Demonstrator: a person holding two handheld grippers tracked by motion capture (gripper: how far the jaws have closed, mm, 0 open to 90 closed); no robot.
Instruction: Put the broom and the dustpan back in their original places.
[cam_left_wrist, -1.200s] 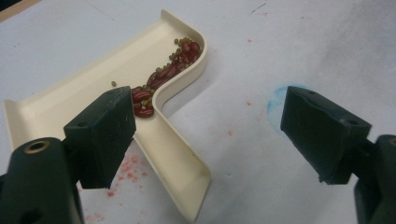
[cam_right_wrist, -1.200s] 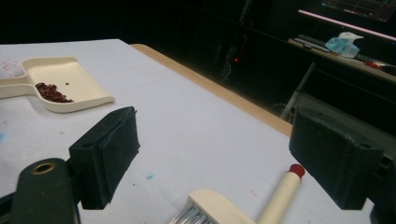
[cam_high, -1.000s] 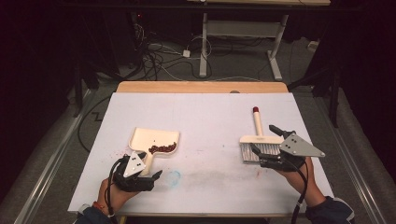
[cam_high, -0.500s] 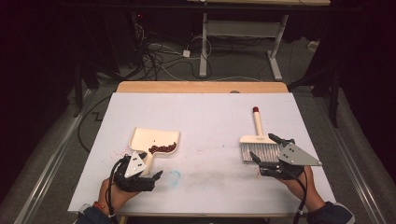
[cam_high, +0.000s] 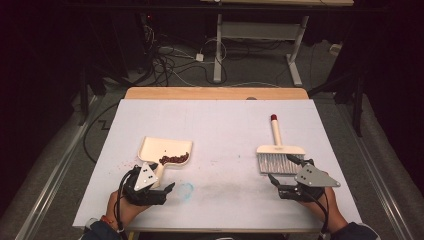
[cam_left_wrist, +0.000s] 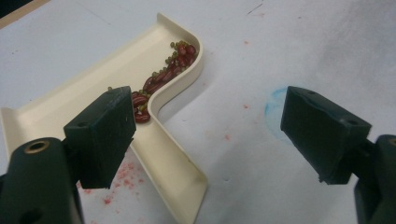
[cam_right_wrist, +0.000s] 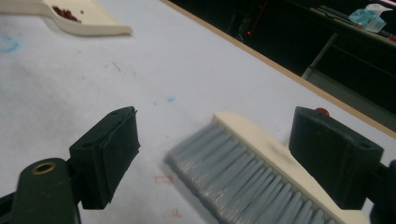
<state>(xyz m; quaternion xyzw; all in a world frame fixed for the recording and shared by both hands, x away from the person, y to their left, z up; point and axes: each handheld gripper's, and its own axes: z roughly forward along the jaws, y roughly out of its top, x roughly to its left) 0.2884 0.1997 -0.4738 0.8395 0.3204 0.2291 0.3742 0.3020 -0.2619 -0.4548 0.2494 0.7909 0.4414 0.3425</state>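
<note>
A cream dustpan (cam_high: 165, 150) lies on the white table (cam_high: 220, 125) at the left, with a heap of red and green beans (cam_high: 174, 159) at its back wall. My left gripper (cam_high: 161, 186) stands open just behind the dustpan's handle (cam_left_wrist: 173, 172), holding nothing. In the left gripper view the beans (cam_left_wrist: 163, 77) run along the pan's curved wall. A hand brush (cam_high: 279, 152) with grey bristles and a red-tipped handle lies flat at the right. My right gripper (cam_high: 281, 176) is open just short of the bristles (cam_right_wrist: 243, 177).
A faint blue ring mark (cam_high: 186, 189) and reddish stains mark the table between the grippers. A wooden strip (cam_high: 215, 93) borders the far edge. Beyond it are cables and a metal desk frame (cam_high: 260, 35) on the floor.
My right gripper has drawn back toward the table's near edge, away from the brush, which lies still. The left gripper and the dustpan have stayed put.
</note>
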